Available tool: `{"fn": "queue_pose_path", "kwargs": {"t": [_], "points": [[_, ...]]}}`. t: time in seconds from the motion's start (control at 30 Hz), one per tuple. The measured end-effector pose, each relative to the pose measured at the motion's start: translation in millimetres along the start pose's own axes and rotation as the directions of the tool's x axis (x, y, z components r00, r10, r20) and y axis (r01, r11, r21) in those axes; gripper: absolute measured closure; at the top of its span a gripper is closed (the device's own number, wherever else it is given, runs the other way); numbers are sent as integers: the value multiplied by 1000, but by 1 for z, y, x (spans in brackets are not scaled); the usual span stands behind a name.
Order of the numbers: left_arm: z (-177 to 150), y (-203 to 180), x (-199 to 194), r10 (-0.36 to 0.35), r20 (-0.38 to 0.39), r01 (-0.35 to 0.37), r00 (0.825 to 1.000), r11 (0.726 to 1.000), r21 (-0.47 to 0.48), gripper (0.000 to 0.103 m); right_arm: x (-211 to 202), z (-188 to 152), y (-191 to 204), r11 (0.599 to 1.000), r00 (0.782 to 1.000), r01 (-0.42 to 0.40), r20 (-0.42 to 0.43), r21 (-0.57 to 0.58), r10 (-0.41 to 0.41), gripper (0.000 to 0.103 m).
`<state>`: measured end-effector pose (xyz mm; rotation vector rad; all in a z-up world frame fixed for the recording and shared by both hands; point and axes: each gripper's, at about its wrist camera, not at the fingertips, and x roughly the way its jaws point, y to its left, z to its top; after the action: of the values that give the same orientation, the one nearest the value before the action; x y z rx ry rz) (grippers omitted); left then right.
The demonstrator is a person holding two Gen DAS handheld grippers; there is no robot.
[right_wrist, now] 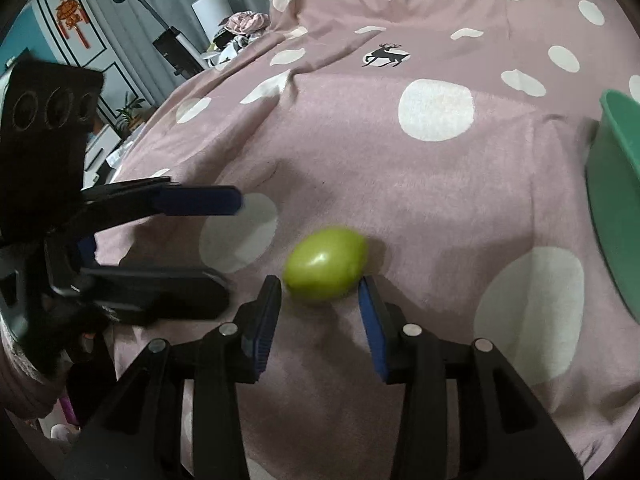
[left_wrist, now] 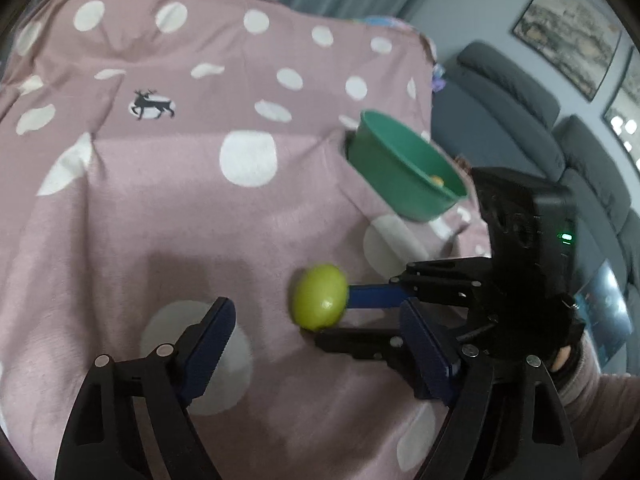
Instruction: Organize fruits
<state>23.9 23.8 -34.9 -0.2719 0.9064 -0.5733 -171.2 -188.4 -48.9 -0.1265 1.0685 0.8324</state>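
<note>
The green fruit lies on the dotted pink cloth just past the right claw's parted tips, unclamped; only the left claw's view, jaws wide, shows a small fruit inside the green bowl.

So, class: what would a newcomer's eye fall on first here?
The small green fruit, lying on the pink polka-dot cloth at the fingertips of the right tool. Next, the green bowl further back to the right, and the left tool, open and empty.
</note>
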Motion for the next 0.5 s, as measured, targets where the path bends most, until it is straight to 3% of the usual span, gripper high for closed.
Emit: {"fn": "queue_pose_path", "kwargs": {"t": [0.2,0.27,0.4,0.5], "points": [[9,-4,23,50,-71,-49,996,999,7,25,7,7,4,999,999,-47,16,0,47,62],[13,-1,30,82,-91,-83,992,997,-1,33,7,8,0,998,998,-59,23,20,59,62],[22,12,31,121,-82,-123,989,992,-23,33,-5,10,-14,997,997,-49,54,54,46,59],[37,26,23,119,-25,-120,993,989,-85,33,-12,19,-25,996,997,-43,70,72,38,57]]}}
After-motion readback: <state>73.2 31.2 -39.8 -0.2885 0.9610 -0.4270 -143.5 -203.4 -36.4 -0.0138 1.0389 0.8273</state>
